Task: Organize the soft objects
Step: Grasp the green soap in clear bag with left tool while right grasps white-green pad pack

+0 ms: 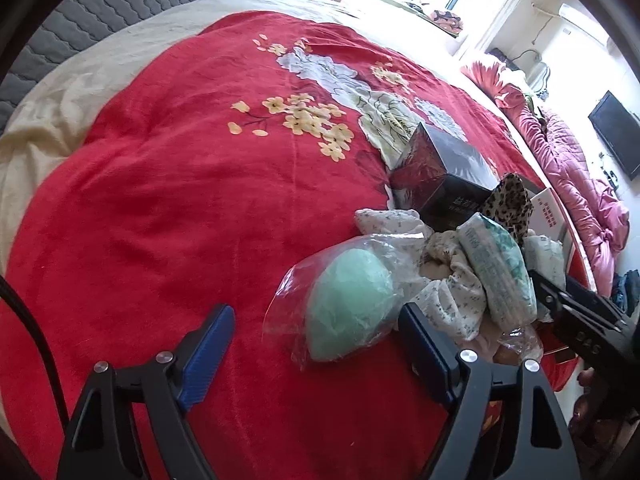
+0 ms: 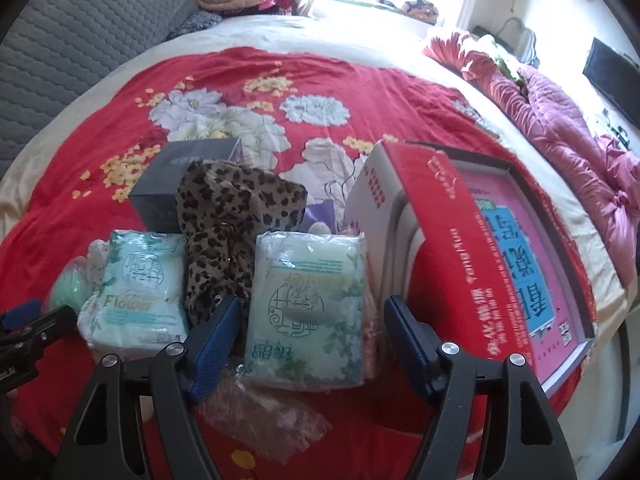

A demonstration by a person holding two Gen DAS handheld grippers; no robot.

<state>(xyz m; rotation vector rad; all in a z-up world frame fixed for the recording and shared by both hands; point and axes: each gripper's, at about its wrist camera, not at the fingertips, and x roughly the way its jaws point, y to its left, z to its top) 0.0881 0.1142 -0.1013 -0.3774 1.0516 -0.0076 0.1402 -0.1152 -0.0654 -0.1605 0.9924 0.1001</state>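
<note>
Two grippers, both spread wide and empty, over a red floral blanket (image 1: 168, 216) on a bed.

Left wrist view: left gripper (image 1: 316, 354) hovered just short of a mint-green soft lump in a clear bag (image 1: 348, 304), its right finger beside the bag's edge, no contact clear. Behind the bag lay a crumpled white printed cloth (image 1: 452, 300), a tissue pack (image 1: 496, 272), and a dark box (image 1: 444, 176) further back. Right gripper's body showed to the right of the pile. Probable step: grab the bagged lump. Better to close on the lump itself, not the loose film, which would likely slip. Plenty of bare blanket left of the bag for carrying away.

Right wrist view: right gripper (image 2: 310, 344) straddled the near end of a second tissue pack (image 2: 308, 304), jaws on either side, not yet squeezing. Left of that pack: a leopard-print cloth (image 2: 228, 232), then the other tissue pack. Right of it: a red carton (image 2: 452, 256) tilted close by, so little clearance that side; lifting straight up looked safest. Crinkled clear plastic (image 2: 264, 416) lay just in front of the pack.
</note>
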